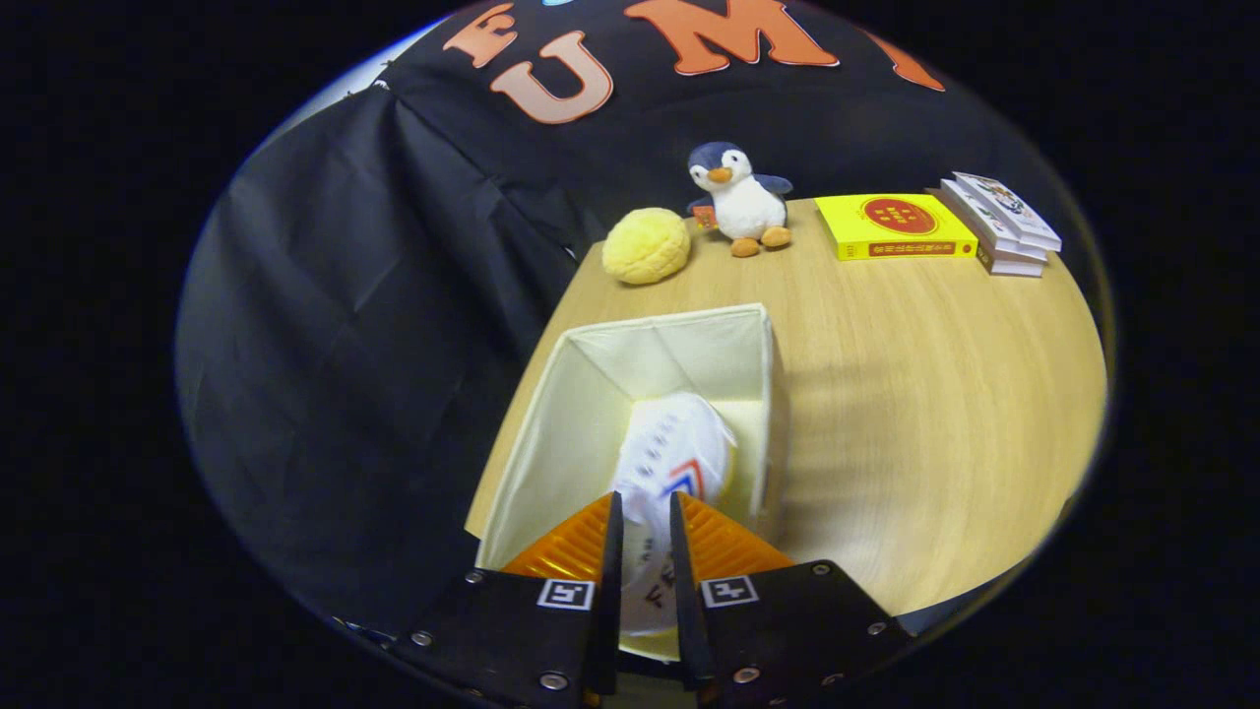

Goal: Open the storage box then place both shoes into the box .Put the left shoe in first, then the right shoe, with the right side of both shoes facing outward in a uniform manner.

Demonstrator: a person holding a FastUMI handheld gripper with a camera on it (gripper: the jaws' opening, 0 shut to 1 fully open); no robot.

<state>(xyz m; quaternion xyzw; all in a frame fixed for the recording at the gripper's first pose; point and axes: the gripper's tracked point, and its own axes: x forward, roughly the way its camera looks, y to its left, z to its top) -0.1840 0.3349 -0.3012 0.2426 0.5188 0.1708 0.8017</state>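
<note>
While the tongs point(645, 512) clamp it, white shoe point(674, 458) with red-blue side mark, inside open cream storage box point(591, 394)

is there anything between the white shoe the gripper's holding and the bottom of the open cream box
Nothing visible. The gripper is shut on the white shoe, which hangs toe-first inside the open cream fabric storage box. The floor showing around the toe looks bare; directly beneath the shoe is hidden.

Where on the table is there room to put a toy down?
Bare wood lies right of the cream fabric box, before the yellow book. The back edge is crowded: penguin plush, yellow bun toy, stacked books. The gripper grips a white shoe.
</note>
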